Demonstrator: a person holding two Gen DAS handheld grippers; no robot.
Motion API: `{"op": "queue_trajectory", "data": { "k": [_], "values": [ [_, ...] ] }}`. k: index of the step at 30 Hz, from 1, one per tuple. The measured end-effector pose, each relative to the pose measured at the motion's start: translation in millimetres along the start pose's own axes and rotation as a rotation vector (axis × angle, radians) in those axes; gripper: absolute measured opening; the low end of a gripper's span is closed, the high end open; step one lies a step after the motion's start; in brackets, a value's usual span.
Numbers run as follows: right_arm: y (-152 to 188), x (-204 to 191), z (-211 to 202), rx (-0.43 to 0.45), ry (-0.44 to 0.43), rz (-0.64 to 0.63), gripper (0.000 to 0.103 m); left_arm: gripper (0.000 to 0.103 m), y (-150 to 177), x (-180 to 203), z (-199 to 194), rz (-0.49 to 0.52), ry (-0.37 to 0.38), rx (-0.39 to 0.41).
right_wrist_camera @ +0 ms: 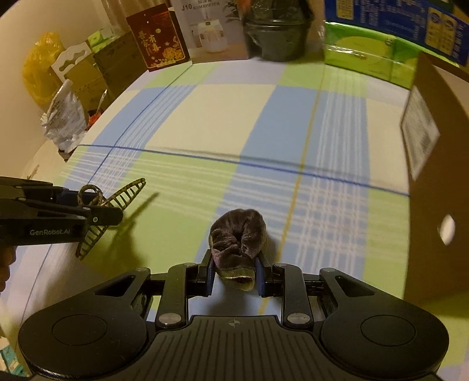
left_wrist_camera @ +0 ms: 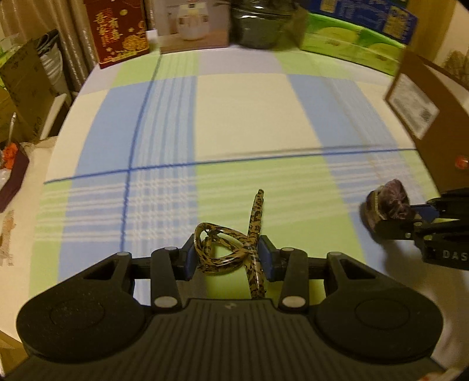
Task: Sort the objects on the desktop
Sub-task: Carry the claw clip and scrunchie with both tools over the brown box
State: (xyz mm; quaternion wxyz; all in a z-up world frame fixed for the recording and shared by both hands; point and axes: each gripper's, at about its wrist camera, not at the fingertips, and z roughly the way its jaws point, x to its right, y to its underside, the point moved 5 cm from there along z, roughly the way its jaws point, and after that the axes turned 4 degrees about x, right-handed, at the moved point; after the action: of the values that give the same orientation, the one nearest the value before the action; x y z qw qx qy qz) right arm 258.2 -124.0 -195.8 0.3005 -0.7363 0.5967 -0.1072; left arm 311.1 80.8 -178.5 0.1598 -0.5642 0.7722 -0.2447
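Hanging between the blue pads of the left tongs [left_wrist_camera: 225, 258], a leopard-print hair clip [left_wrist_camera: 225, 249] is clamped above the checked cloth [left_wrist_camera: 234, 117] on the worktop; in the left wrist view it reads as tangled loops and a bar, and only the right wrist view shows its comb teeth [right_wrist_camera: 129, 190] plainly. The right tongs [right_wrist_camera: 234, 275] are pressed together on a dark purple velvet scrunchie [right_wrist_camera: 239, 234], whose lower edge is hidden between the pads. Motion blur softens much of both views. A brown cardboard box [right_wrist_camera: 439, 190] stands at the right edge, cut off by the frame, its white label [right_wrist_camera: 419, 132] too blurred to read. Printed on the left tongs' side is "GenRobot.AI" [right_wrist_camera: 49, 232]; the right tongs show "DAS" [left_wrist_camera: 453, 254] before the frame cuts it. Along the far edge stand a red box with gold Chinese characters [right_wrist_camera: 156, 41], a white carton marked "J10" [right_wrist_camera: 214, 29], a dark bowl [right_wrist_camera: 275, 32], and green [right_wrist_camera: 369, 55] and blue packages [right_wrist_camera: 395, 20], whose print is illegible.
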Motion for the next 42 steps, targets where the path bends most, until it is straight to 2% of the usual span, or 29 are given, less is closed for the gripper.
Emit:
{"op": "queue_trajectory", "data": {
  "k": [15,31,42],
  "values": [
    [32,23,-81,0.053,-0.031,0.0,0.024,0.037,6,83,-60,0.045,0.09,0.068],
    [61,99,-182,0.114,-0.07,0.033,0.024,0.037,-15,207,-103,0.096,0.218,0.172],
    [55,157,-233,0.193,-0.06,0.033,0.024,0.037,-38,275,-126,0.106,0.285,0.248]
  ]
}}
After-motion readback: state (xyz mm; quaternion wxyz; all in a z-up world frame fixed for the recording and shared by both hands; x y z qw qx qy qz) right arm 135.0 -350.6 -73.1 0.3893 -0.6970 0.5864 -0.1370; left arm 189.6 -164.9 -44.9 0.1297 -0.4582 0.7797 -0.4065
